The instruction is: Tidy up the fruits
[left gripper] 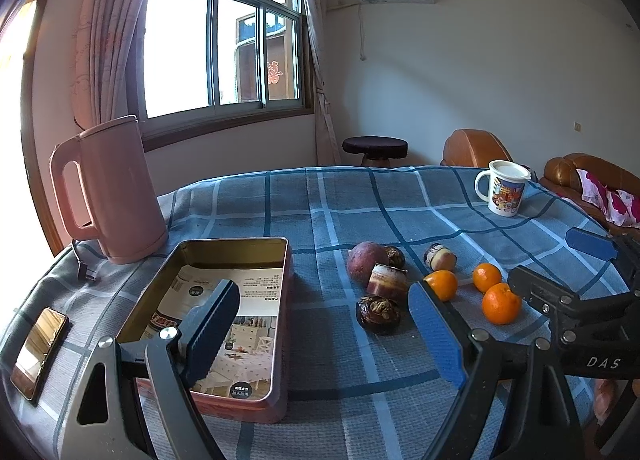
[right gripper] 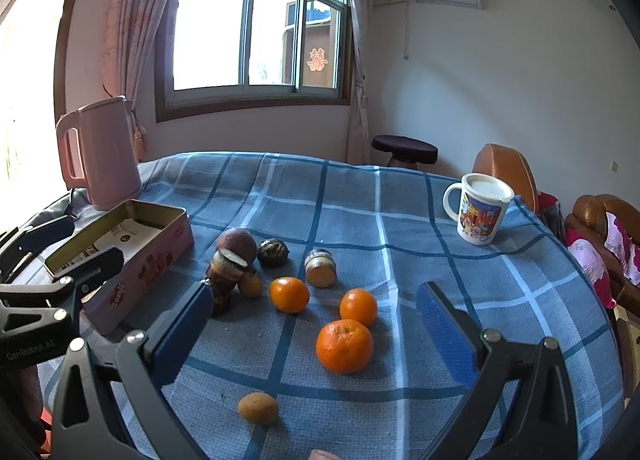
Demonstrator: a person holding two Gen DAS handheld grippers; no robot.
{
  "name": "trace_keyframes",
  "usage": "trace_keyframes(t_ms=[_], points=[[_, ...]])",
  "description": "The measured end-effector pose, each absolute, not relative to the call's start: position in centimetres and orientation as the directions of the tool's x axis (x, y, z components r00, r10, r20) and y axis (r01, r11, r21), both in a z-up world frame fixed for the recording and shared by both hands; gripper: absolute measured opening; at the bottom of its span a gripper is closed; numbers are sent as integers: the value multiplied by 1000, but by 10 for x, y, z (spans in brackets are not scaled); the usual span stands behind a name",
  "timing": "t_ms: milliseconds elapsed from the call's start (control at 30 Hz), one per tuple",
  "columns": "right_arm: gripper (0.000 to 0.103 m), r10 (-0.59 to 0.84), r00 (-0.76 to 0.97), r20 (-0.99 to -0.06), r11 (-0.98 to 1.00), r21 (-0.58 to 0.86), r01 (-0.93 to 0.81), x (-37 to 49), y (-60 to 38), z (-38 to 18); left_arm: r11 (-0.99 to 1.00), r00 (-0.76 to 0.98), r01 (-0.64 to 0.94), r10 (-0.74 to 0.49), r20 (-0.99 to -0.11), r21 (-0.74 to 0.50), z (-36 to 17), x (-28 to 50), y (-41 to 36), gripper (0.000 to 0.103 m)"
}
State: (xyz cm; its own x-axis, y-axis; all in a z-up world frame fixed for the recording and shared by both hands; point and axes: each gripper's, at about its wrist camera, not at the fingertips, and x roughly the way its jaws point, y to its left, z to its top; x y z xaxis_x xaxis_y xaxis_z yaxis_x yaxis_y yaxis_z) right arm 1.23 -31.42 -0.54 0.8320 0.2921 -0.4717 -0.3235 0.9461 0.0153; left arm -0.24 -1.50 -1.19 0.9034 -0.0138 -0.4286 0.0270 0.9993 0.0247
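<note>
In the left wrist view the left gripper (left gripper: 324,324) fills the lower part of the frame with its jaws spread wide and nothing between them. Its left finger hangs over the open tin box (left gripper: 276,324), which sits at lower left of centre on the blue plaid tablecloth (left gripper: 340,204) and holds only a printed paper liner. Right of the box, near the middle of the frame, lies the fruit: a round purple-brown fruit (left gripper: 366,260), two dark wrinkled ones (left gripper: 378,314) and two short cut pieces, then three oranges (left gripper: 501,303) further right. None of it is in the box.

The right gripper (right gripper: 316,334) — seen in its own view — is likewise wide open and holds nothing; the largest orange (right gripper: 344,346) lies on the cloth between its blue pads, touching neither. Two smaller oranges sit just above it in the frame, and a small brown oval fruit (right gripper: 258,407) lies alone near the bottom centre (what kind it is I cannot tell).

A pink kettle (left gripper: 108,192) stands at upper left behind the box, a lidded printed mug (left gripper: 505,188) at far right of the table, and a phone (left gripper: 38,352) lies at the lower left edge.
</note>
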Motion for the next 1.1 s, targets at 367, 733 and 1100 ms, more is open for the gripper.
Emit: trace_keyframes(t_ms=[367, 733, 1100], points=[[103, 290, 826, -484, 948, 27, -317, 15, -320, -13, 998, 895, 57, -34, -444, 38, -17, -3, -28, 88], [103, 282, 823, -494, 953, 44, -301, 17, -334, -21, 995, 876, 95, -69, -477, 31, -27, 1, -43, 88], [103, 216, 832, -510, 976, 113, -184, 19, -387, -43, 972, 819, 231, -178, -546, 29, -49, 3, -84, 87]])
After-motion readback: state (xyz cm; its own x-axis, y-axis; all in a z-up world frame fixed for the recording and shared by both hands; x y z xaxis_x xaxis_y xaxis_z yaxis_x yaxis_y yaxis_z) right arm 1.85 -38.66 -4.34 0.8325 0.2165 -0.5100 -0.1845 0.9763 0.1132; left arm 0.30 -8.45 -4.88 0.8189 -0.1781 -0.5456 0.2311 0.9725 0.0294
